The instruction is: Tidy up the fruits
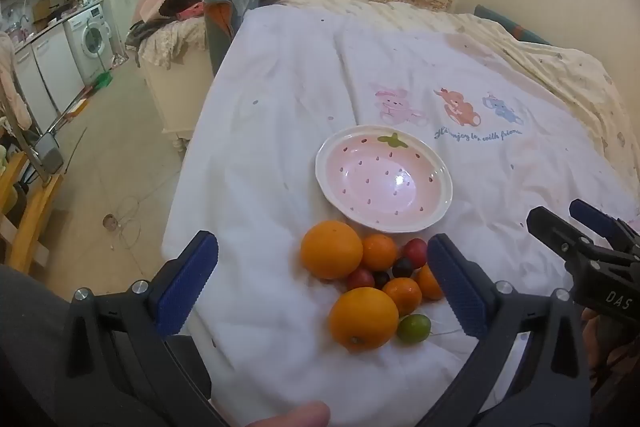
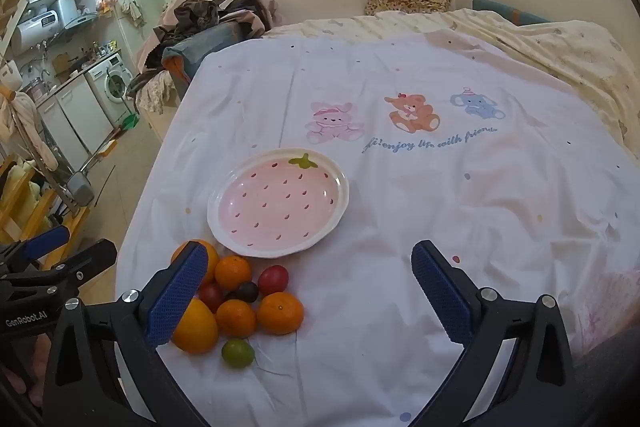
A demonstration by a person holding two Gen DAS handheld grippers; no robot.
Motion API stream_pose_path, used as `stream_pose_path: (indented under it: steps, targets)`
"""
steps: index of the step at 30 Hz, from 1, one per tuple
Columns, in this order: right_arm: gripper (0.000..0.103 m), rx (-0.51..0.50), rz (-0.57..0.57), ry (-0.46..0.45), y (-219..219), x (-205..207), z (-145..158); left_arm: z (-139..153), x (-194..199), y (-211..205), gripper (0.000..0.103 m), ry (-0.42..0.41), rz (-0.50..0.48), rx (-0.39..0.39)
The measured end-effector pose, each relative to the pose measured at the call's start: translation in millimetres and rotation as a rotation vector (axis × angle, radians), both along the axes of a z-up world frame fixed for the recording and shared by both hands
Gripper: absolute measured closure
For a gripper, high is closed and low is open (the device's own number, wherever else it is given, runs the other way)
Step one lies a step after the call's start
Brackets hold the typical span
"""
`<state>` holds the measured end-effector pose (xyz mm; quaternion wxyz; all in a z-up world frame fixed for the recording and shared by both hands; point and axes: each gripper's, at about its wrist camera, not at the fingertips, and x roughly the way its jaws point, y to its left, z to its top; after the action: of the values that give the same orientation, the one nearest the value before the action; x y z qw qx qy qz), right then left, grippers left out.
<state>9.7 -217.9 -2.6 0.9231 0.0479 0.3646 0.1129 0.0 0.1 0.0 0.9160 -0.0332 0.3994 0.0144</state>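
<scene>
A pink strawberry-patterned plate (image 1: 384, 183) (image 2: 278, 203) lies empty on the white bed sheet. Just in front of it is a pile of fruit: two large oranges (image 1: 331, 249) (image 1: 363, 319), three small mandarins (image 1: 379, 251), several red and dark cherry tomatoes (image 1: 414, 251) and one green one (image 1: 413, 327) (image 2: 237, 353). My left gripper (image 1: 322, 285) is open, its jaws either side of the pile and above it. My right gripper (image 2: 310, 289) is open and empty, to the right of the pile (image 2: 280, 311).
The sheet (image 2: 440, 187) with a cartoon animal print covers the bed. The bed's left edge drops to the floor (image 1: 120, 147). A clothes-laden sofa (image 1: 192, 27) and a kitchen with a washing machine (image 1: 90, 41) lie at the far left.
</scene>
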Motion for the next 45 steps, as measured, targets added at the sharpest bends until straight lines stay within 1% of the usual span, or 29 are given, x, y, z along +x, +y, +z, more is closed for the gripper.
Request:
stream_pose_path:
  steps: [29, 33, 45]
  targets:
    - [0.000, 0.003, -0.003, 0.001, 0.7, -0.7, 1.3, 0.5, -0.1, 1.3, 0.000, -0.006, 0.003, 0.000]
    - [0.000, 0.004, -0.002, 0.001, 0.9, -0.6, 1.2, -6.1, -4.3, 4.5, 0.000, -0.006, 0.004, -0.002]
    - [0.000, 0.003, -0.003, 0.001, 1.4, 0.5, 1.7, -4.8, -3.0, 3.5, 0.000, -0.004, 0.005, -0.001]
